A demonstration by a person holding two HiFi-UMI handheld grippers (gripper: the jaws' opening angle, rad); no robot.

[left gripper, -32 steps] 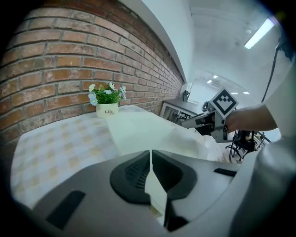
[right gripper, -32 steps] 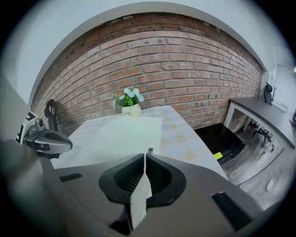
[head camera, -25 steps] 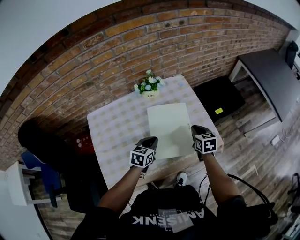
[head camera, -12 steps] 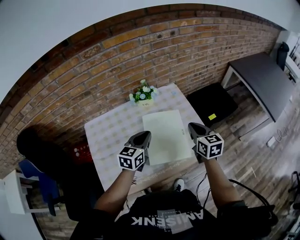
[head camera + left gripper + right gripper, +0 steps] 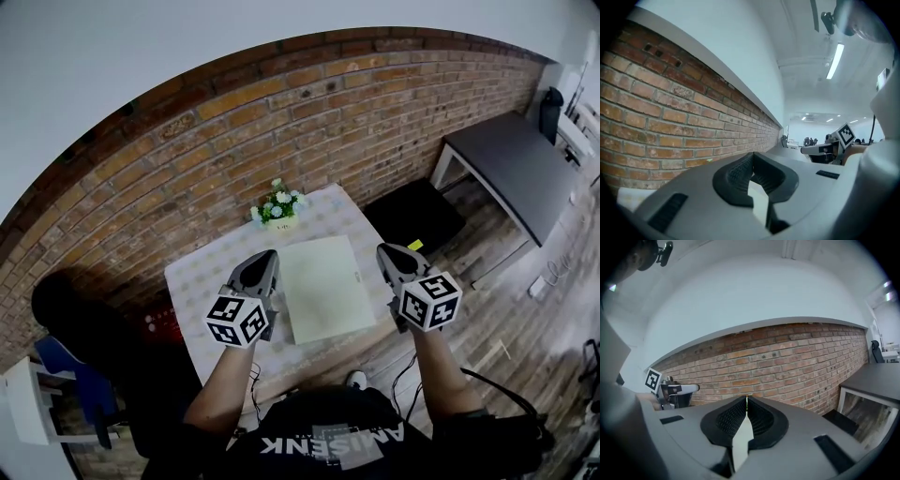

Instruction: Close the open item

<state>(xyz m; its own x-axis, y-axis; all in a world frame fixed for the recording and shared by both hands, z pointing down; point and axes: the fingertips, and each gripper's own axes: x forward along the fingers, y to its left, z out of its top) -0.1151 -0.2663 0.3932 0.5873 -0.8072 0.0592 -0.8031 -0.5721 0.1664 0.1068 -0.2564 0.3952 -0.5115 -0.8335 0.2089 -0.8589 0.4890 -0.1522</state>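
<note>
A flat pale item (image 5: 323,286) lies shut on the small table with a checked cloth (image 5: 202,277). My left gripper (image 5: 262,255) is held up over the table to the item's left, its jaws pressed together with nothing between them. On the item's right, above the table's right edge, my right gripper (image 5: 386,251) is likewise shut and empty. The left gripper view (image 5: 751,157) and the right gripper view (image 5: 746,399) look out at the brick wall, not the table. Each one catches the other gripper: the right gripper (image 5: 829,147) and the left gripper (image 5: 670,390).
A pot of white and blue flowers (image 5: 277,206) stands at the table's far edge, against the brick wall (image 5: 281,112). A dark desk (image 5: 520,173) is at the right, with a black mat (image 5: 417,216) on the floor beside it. At lower left a blue chair (image 5: 70,370).
Both grippers have lifted off the pale item and spread apart, the left one further left. The head camera has tilted up, so more wall shows.
</note>
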